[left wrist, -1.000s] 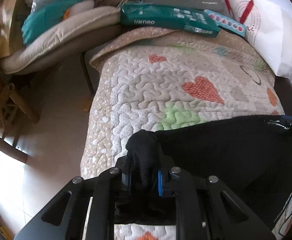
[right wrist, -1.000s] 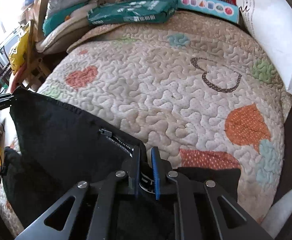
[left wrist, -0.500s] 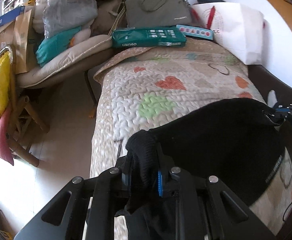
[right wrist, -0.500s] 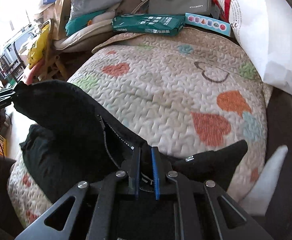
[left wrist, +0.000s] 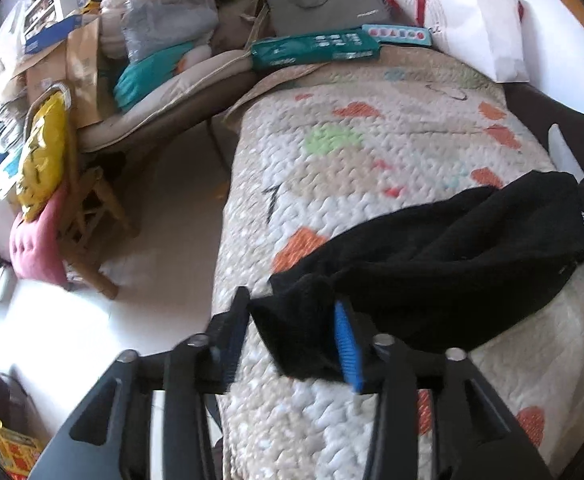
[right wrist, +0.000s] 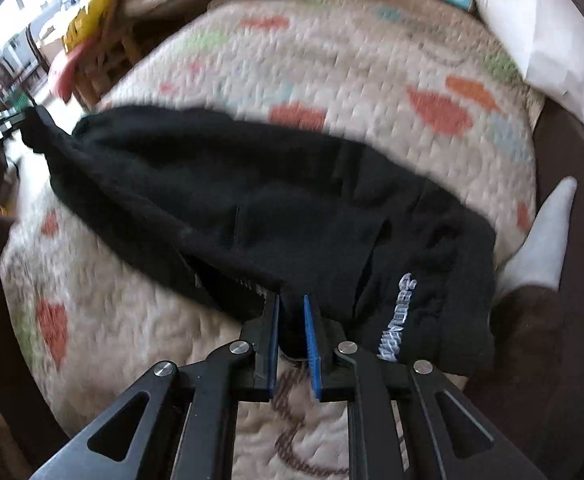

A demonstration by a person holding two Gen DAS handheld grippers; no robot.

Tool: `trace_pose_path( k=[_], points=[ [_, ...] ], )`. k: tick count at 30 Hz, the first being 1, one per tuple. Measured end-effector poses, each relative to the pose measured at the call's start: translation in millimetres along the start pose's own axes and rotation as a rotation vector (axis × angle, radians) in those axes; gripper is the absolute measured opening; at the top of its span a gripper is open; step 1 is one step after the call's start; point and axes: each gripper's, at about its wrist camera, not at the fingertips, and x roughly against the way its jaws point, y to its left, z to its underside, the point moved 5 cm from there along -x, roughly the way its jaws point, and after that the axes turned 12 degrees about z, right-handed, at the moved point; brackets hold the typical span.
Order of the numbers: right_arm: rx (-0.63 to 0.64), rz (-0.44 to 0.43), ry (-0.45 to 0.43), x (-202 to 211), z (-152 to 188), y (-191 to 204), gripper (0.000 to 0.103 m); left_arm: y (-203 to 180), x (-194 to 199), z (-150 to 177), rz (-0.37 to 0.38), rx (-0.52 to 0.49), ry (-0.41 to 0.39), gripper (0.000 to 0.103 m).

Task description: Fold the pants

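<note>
Between the spread pads of the left gripper (left wrist: 292,340), whose jaws have just been opening, one end of the black pants (left wrist: 452,260) lies loose. The right gripper (right wrist: 292,336) pinches the other end. Beyond them the pants lie doubled, it seems, across the quilt (left wrist: 372,152); smoothing and another fold probably remain.

The pants (left wrist: 452,256) lie across the near end of the bed (left wrist: 372,160). A chair (left wrist: 87,216) stands left of the bed, a pillow (left wrist: 476,20) at its far end.
</note>
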Motion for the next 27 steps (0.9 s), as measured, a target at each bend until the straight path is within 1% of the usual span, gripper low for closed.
trace_pose_path(
  k=[1, 2, 3, 4, 5, 6, 7, 8, 10, 12, 14, 15, 18, 20, 22, 25, 27],
  points=[
    [0.008, -0.001, 0.026, -3, 6, 2, 0.013, 4, 4, 3, -0.003, 0.006, -0.007, 0.052],
    [0.018, 0.005, 0.037, -5, 9, 4, 0.015, 7, 9, 5, -0.004, 0.011, -0.015, 0.057],
    [0.025, 0.01, 0.04, -4, 12, 6, 0.016, 9, 13, 6, -0.005, 0.017, -0.022, 0.059],
    [0.03, 0.02, 0.038, -2, 13, 5, 0.024, 14, 19, 6, -0.005, 0.026, -0.036, 0.063],
    [0.031, 0.039, 0.031, 0, 12, 4, 0.037, 17, 25, 5, -0.009, 0.034, -0.053, 0.063],
    [0.029, 0.067, 0.018, 3, 11, 1, 0.045, 21, 31, 5, -0.019, 0.044, -0.069, 0.063],
    [0.028, 0.086, 0.007, 6, 9, 0, 0.057, 25, 36, 4, -0.031, 0.053, -0.084, 0.063],
    [0.023, 0.106, -0.01, 10, 6, -2, 0.065, 31, 44, 3, -0.052, 0.069, -0.11, 0.064],
    [0.012, 0.117, -0.047, 19, -4, -2, 0.067, 43, 56, 4, -0.06, 0.108, -0.138, 0.064],
    [0.021, 0.122, -0.076, 27, -18, 4, 0.067, 58, 69, 6, -0.06, 0.178, -0.172, 0.064],
    [0.046, 0.119, -0.119, 34, -34, 19, 0.067, 68, 76, 4, -0.064, 0.229, -0.193, 0.065],
    [0.059, 0.107, -0.14, 36, -44, 29, 0.067, 72, 77, 2, -0.067, 0.251, -0.199, 0.065],
    [0.08, 0.031, -0.179, 36, -76, 67, 0.067, 83, 67, -5, -0.098, 0.33, -0.185, 0.066],
    [0.107, -0.032, -0.201, 32, -99, 103, 0.067, 88, 50, -10, -0.111, 0.386, -0.16, 0.066],
    [0.143, -0.072, -0.224, 27, -116, 135, 0.067, 93, 29, -10, -0.106, 0.441, -0.138, 0.066],
    [0.227, -0.149, -0.252, 20, -141, 195, 0.067, 99, 10, -3, -0.081, 0.482, -0.129, 0.066],
    [0.307, -0.204, -0.265, 18, -153, 238, 0.067, 102, 3, 3, -0.078, 0.486, -0.108, 0.066]
  ],
)
